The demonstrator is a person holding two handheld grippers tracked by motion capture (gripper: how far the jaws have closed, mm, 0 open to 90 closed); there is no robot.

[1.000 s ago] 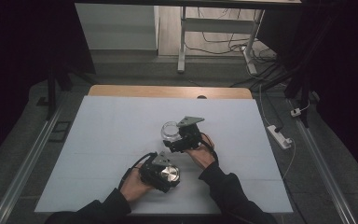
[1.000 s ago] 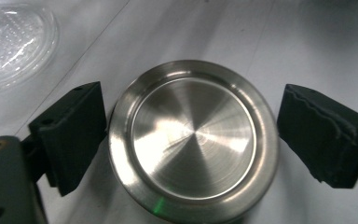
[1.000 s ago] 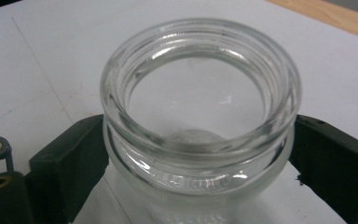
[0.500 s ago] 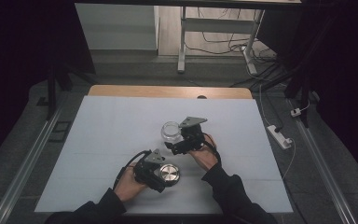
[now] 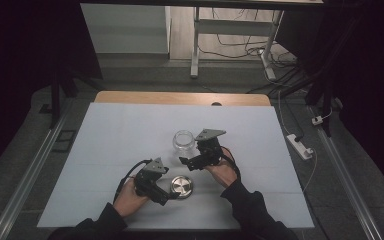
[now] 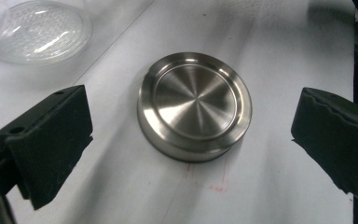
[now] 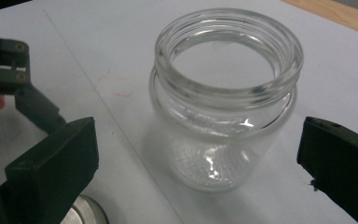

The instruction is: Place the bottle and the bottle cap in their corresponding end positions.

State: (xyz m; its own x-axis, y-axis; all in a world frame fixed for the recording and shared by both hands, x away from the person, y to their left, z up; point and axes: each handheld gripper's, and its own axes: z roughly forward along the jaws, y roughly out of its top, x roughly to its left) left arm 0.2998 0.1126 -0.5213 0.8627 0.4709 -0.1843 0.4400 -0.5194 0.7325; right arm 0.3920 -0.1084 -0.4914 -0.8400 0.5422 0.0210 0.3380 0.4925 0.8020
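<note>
A clear glass jar (image 5: 183,141) stands upright and lidless on the white table (image 5: 110,135). Its round steel lid (image 5: 182,186) lies flat nearer me. My left gripper (image 5: 170,194) sits just left of the lid; its jaws have just been opening and stand wide, the lid (image 6: 195,106) lying free ahead of the left gripper (image 6: 191,121). My right gripper (image 5: 186,161) is just on the near side of the jar; its jaws have opened too. The jar (image 7: 223,98) stands untouched ahead of the right gripper (image 7: 200,154).
A wooden strip (image 5: 180,97) runs along the table's far edge. A white power strip (image 5: 300,146) lies on the floor to the right, with cables and a table frame (image 5: 195,45) beyond. Bare tabletop stretches to the left and far side.
The left gripper let go of the lid and drew back to the left, leaving it flat on the table. The right gripper opened off the jar and barely moved.
</note>
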